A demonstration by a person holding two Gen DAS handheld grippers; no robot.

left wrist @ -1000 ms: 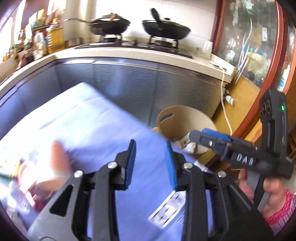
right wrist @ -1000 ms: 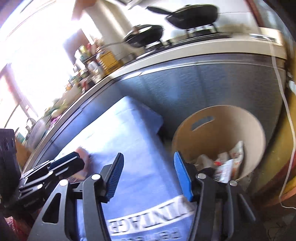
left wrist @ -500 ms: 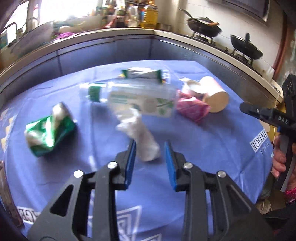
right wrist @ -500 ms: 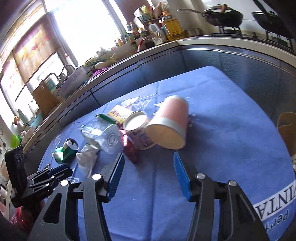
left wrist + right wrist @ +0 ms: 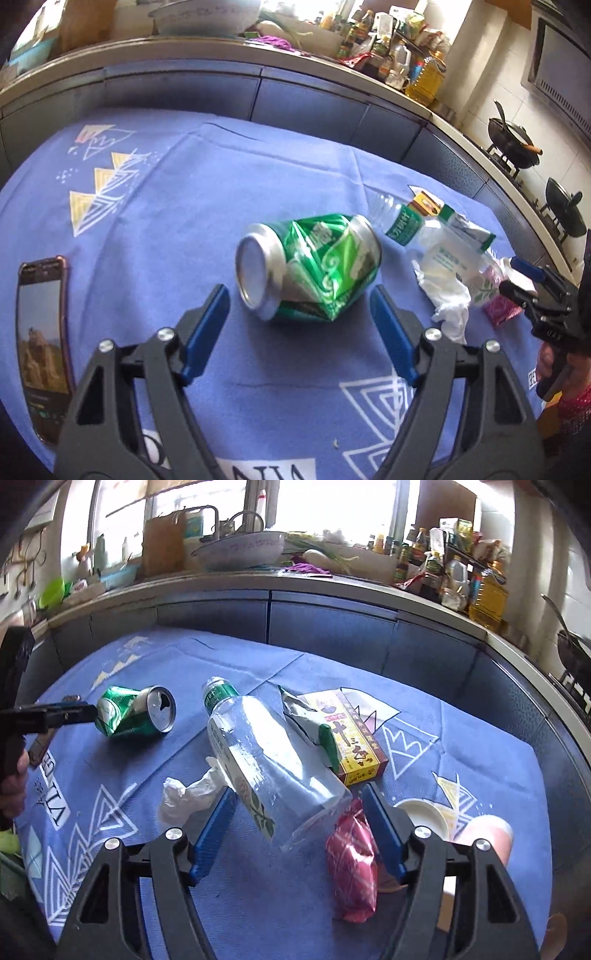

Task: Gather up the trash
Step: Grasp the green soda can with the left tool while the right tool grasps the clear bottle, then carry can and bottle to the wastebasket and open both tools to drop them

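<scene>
A crushed green can [image 5: 308, 266] lies on its side on the blue tablecloth [image 5: 184, 177]. My left gripper [image 5: 297, 299] hovers just short of it, its jaws opening, one pad to each side of the can and neither touching it. In the right wrist view a clear plastic bottle [image 5: 266, 760] with a green cap lies across the cloth. Its base sits between the opening jaws of my right gripper [image 5: 297, 799], and the pads do not press on it. A pink wrapper [image 5: 352, 856], a white tissue [image 5: 188, 797] and a yellow and red box [image 5: 351, 738] lie around it.
A phone [image 5: 42, 332] lies at the cloth's left edge. A paper cup [image 5: 491, 834] and a white lid [image 5: 424, 814] sit at the right. Behind the table runs a counter [image 5: 332, 579] crowded with bottles. Woks [image 5: 513, 142] stand on the stove at far right.
Both views swung from the bin and stove to the table. The left gripper moved from over the tissue to the can, the right from the cup to the bottle. Both jaws widened.
</scene>
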